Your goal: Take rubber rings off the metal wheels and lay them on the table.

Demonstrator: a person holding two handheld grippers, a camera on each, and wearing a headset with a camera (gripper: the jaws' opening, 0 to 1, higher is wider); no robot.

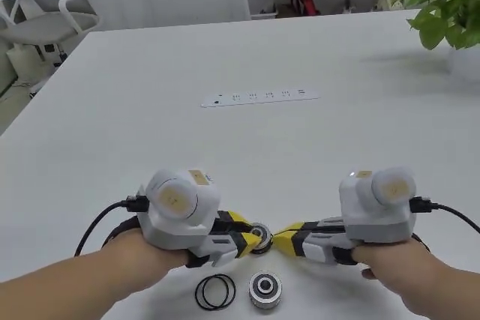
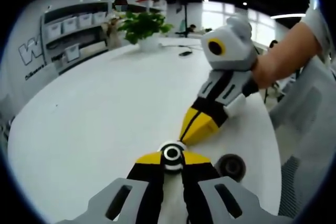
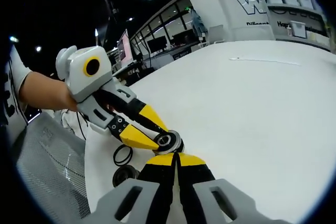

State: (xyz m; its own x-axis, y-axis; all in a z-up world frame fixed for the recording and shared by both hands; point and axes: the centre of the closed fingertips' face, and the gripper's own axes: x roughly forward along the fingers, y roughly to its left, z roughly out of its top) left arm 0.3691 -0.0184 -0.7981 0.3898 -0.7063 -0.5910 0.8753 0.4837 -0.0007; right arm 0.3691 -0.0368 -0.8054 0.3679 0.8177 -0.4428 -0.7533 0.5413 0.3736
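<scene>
Left gripper point(image 1: 253, 240) grips a metal wheel point(image 1: 260, 234) low over the table point(image 1: 150, 125).
Nearest, loose rubber rings point(image 1: 215, 291) lie beside a second wheel point(image 1: 265, 291). Just beyond, the right gripper point(image 1: 279, 239), jaws pressed together, has its tips at the held wheel's rim. Farther back are a power strip point(image 1: 259, 97) and a plant point(image 1: 448, 1).

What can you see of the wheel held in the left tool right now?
The wheel is small, round, silvery metal with a dark band around its rim and a bearing-like hub. It is clamped between the yellow tips of the left tool, face towards that tool's camera. The shut right tool points at its rim, touching or nearly so. It is held near the front of the table.
</scene>
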